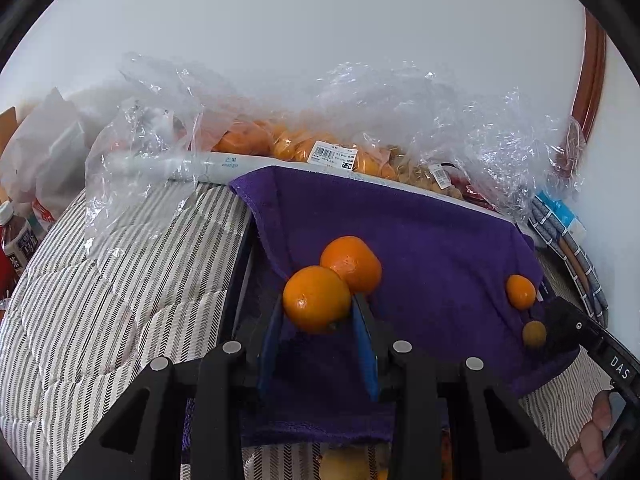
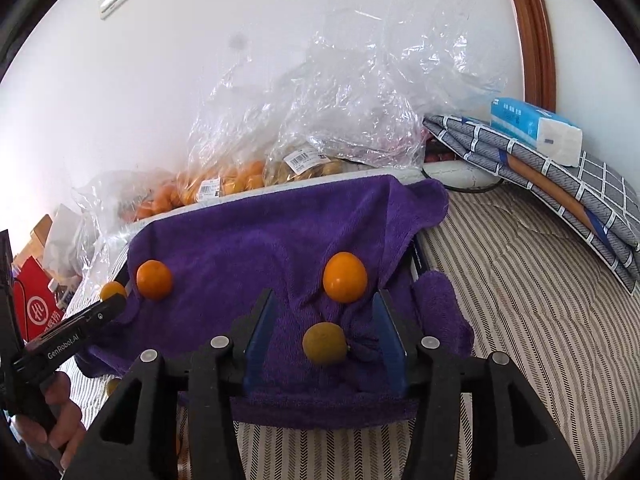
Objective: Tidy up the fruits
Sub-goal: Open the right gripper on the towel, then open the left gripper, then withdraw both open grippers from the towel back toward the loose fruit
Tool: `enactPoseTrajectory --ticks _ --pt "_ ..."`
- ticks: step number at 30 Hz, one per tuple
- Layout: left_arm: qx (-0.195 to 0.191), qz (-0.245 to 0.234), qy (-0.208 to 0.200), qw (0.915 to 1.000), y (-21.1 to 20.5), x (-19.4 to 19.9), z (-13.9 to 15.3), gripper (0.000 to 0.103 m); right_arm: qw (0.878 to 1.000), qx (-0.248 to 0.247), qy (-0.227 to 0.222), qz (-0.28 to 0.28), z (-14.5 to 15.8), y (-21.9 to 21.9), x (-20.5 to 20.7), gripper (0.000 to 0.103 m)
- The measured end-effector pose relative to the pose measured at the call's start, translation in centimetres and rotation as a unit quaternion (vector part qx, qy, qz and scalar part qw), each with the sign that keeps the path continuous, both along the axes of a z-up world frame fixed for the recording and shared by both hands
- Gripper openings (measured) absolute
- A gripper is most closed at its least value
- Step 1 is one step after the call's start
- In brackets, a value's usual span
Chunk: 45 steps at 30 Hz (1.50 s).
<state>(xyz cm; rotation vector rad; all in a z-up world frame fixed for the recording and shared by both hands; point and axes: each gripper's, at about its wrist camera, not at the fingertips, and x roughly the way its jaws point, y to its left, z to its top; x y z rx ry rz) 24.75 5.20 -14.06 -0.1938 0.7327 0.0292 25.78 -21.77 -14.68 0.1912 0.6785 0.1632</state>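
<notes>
Up close, the left gripper (image 1: 318, 312) has its jaws clamped on an orange (image 1: 317, 299), one blue pad at each side of it. A second orange (image 1: 352, 264) lies just behind, touching the held one, on the purple towel (image 1: 420, 240).

The right gripper (image 2: 326, 322) stands with jaws apart, pressing on nothing; a small dull yellow-green fruit (image 2: 325, 343) lies on the towel between them (clear of both pads). A brighter orange (image 2: 345, 277) sits just beyond the fingertips.

Behind the towel, against the wall, clear plastic bags (image 2: 320, 120) hold more oranges and smaller yellowish fruit. All of it rests on a striped bed cover (image 2: 520, 300), with a tissue pack (image 2: 536, 130) on folded bedding at the right.
</notes>
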Motion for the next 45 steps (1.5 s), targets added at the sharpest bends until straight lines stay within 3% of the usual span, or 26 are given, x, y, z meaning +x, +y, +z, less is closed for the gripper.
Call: enactPoseTrajectory --ticks 13,16,29,36,45 --pt "-0.004 -0.017 0.012 0.9998 -0.5 0.2 -0.4 0.034 1.0 0.003 -0.011 -0.004 0.4 -0.2 -0.3 0.054" --pt "-0.008 -0.017 0.008 0.9998 -0.3 0.1 -0.1 0.039 1.0 0.004 -0.012 0.0 0.5 -0.1 -0.5 0.056" --pt "-0.025 0.011 -0.022 0.9994 1.2 -1.2 0.6 0.042 0.999 -0.017 -0.048 0.012 1.6 0.6 -1.9 0.06" --pt "-0.057 0.018 -0.025 0.9979 2.3 -2.7 0.9 0.042 0.999 -0.011 -0.035 0.008 2.0 1.2 -3.8 0.06" --pt "-0.021 0.016 -0.041 0.9988 3.1 -7.3 1.0 0.044 0.999 -0.01 -0.009 0.03 1.5 3.6 -8.5 0.06"
